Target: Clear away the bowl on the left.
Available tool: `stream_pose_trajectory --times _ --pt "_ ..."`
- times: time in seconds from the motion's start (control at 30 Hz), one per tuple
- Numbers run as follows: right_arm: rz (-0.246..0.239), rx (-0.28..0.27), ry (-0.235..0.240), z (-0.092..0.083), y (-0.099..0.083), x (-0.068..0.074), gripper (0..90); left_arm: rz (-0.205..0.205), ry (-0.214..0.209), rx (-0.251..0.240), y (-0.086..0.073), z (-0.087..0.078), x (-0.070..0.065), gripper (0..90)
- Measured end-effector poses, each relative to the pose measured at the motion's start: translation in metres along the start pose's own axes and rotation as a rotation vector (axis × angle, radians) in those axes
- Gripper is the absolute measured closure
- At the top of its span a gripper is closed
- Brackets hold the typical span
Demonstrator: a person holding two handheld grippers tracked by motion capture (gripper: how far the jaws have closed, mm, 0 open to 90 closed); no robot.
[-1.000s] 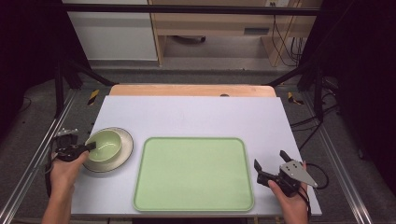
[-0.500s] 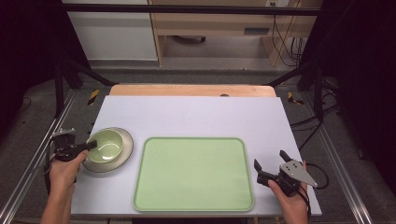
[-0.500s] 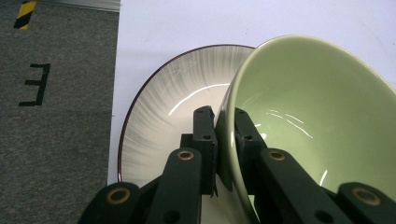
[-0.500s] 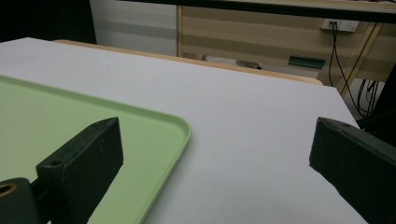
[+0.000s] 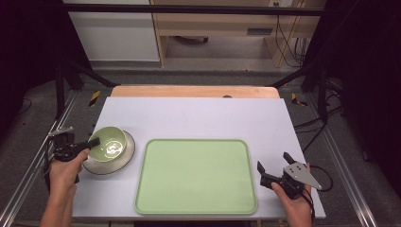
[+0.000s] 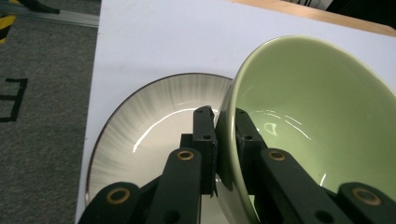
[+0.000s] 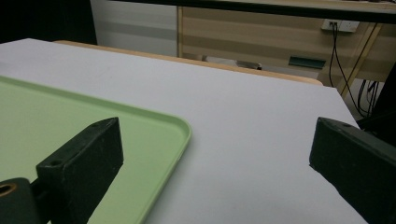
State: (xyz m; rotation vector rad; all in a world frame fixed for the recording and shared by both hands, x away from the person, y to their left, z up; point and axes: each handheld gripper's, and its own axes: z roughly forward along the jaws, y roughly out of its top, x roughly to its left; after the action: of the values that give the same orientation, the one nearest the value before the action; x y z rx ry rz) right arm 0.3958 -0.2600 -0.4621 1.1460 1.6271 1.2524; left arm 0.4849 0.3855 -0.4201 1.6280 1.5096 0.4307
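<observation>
Since a second ago, your left tool [image 5: 94,142] has tipped the green bowl [image 5: 109,143] up: it lay flat in the striped plate [image 5: 124,161], and now it leans toward the tray with its near edge raised. The left gripper view shows the two pads pinching the bowl's rim, one outside and one inside the wall, so the grip looks firm. I judge that the lift has begun and the bowl is coming free of the plate, which stays flat at the left side of the surface [image 5: 198,116].

To the right of the plate lies the pale green tray [image 5: 196,176], bare, and probably where the bowl is bound.

Further right, your right tool [image 5: 274,166] hangs just beside the tray's right edge with its jaws spread wide and nothing between them, in the same place as before.

The surface is a white sheet with a wooden strip along its far edge. Beyond it stand a white cabinet and a wooden desk, with cables at the right and dark floor around.
</observation>
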Motion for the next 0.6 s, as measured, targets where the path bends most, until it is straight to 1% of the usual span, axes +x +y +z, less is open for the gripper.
stream_pose_trajectory --times 0.33,0.5,0.6 --pt "0.0 -0.001 0.0 0.0 0.0 0.0 3.1 0.018 -0.054 -0.034 0.009 -0.006 -0.017 82.7" --pt "0.001 -0.001 0.0 0.0 0.0 0.0 3.1 0.035 -0.078 -0.041 0.012 -0.006 -0.027 82.7" --pt "0.001 -0.002 -0.001 0.0 0.0 0.0 3.1 0.047 -0.091 -0.036 0.012 -0.005 -0.034 82.7"
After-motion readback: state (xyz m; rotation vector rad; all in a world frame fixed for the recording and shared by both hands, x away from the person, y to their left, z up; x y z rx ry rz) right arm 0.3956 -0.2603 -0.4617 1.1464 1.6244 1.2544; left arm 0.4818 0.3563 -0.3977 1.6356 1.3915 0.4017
